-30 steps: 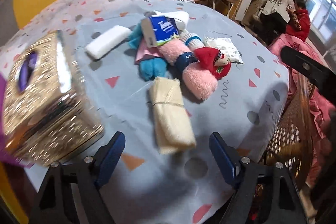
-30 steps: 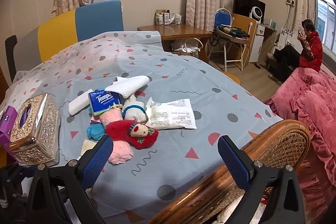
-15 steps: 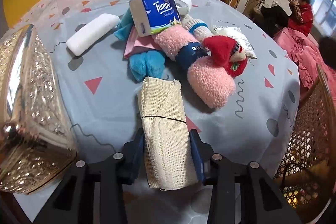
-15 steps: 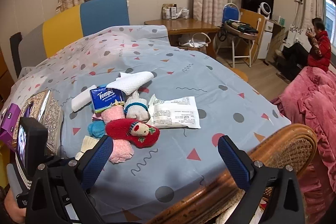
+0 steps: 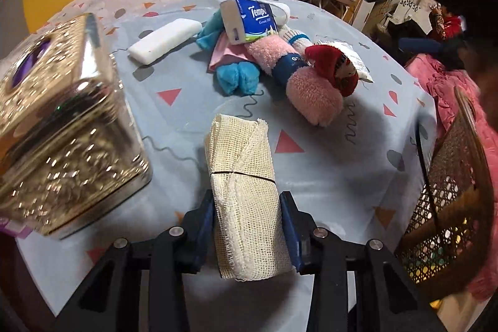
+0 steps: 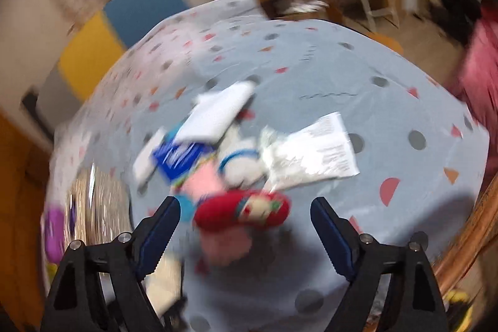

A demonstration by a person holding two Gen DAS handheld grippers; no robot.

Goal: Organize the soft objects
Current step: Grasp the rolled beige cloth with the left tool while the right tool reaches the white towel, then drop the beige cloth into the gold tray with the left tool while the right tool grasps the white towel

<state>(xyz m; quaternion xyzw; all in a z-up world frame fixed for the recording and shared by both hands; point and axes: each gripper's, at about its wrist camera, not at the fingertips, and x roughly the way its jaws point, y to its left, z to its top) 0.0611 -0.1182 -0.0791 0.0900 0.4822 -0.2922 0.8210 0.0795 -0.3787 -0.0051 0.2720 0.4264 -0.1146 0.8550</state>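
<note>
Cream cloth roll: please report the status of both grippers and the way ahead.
Left gripper shut on cream cloth roll. Right gripper open, over red plush toy. Gold tissue box close at left.

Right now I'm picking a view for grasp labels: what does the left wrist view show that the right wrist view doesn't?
Only the left wrist view shows the left gripper shut on the cream mesh cloth roll, plus sharp detail of the gold tissue box. Only the right wrist view, which is motion-blurred, shows the right gripper open and empty above the red plush doll. Both show the patterned tablecloth, the blue Tempo tissue pack and the pile of soft toys.
</note>
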